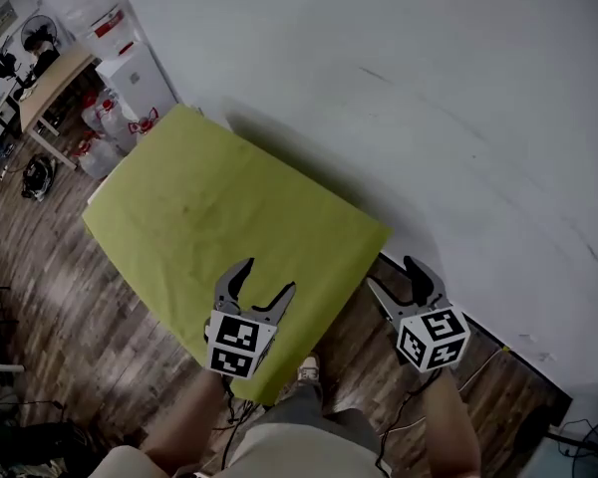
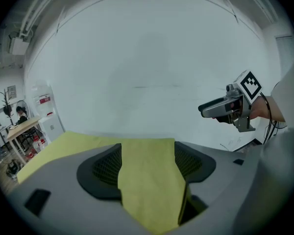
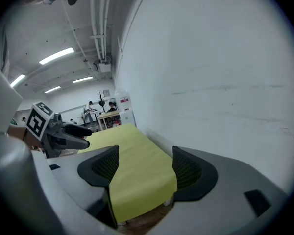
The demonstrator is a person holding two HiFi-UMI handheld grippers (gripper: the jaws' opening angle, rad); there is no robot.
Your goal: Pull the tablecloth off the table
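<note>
A yellow-green tablecloth (image 1: pixel 229 207) covers a table that stands against the white wall. My left gripper (image 1: pixel 268 277) hovers over the cloth's near edge, jaws wide apart and empty. My right gripper (image 1: pixel 391 274) hangs just off the cloth's near right corner, over the floor, also open and holding nothing. In the left gripper view the cloth (image 2: pixel 147 180) shows beyond the spread jaws, and the right gripper (image 2: pixel 225 106) floats at the right. The right gripper view looks along the cloth (image 3: pixel 137 170), with the left gripper (image 3: pixel 63 131) at its left.
The white wall (image 1: pixel 429 98) runs along the table's far side. White cabinets (image 1: pixel 130 68), a wooden desk (image 1: pixel 50 83) and bags stand at the far left. Cables lie on the wooden floor (image 1: pixel 70 317). The person's shoe (image 1: pixel 307 369) is below the cloth's near edge.
</note>
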